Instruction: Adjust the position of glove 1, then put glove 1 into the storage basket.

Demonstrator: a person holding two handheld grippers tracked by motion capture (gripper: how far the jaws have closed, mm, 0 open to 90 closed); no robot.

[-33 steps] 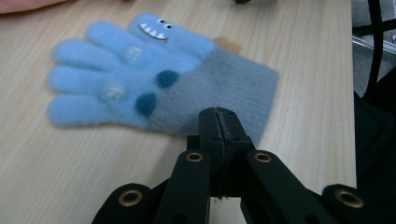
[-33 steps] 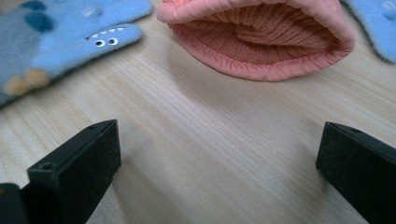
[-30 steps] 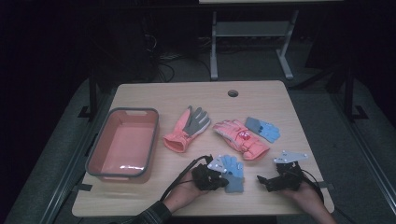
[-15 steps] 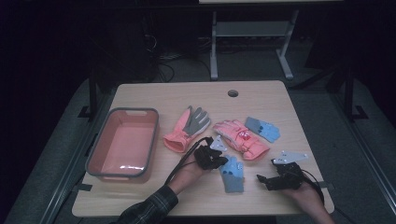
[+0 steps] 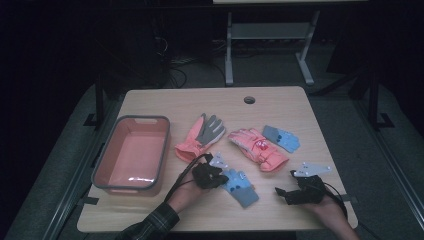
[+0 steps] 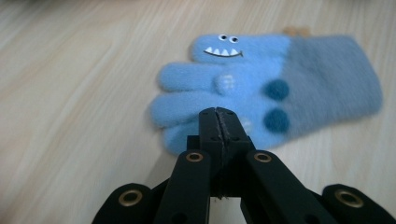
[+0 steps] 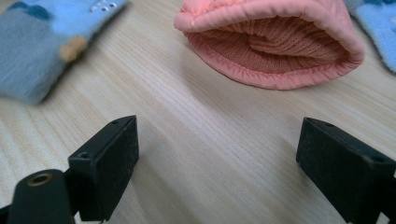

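Fuzzy blue knit glove [image 6: 261,95] flat, left claw [image 6: 218,116] pinched empty, right claw [image 7: 219,154] wide.

The fuzzy knit glove [image 6: 261,88] is light blue with a grey cuff — dark blue dots, white toothy grin.

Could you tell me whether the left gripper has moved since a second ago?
Yes: the left gripper, jaws shut, has shifted up-table toward the pink tub.

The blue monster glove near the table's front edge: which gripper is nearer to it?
Left. The left gripper is at the blue monster glove, jaws shut beside its fingers; the right gripper sits apart, beyond its cuff.
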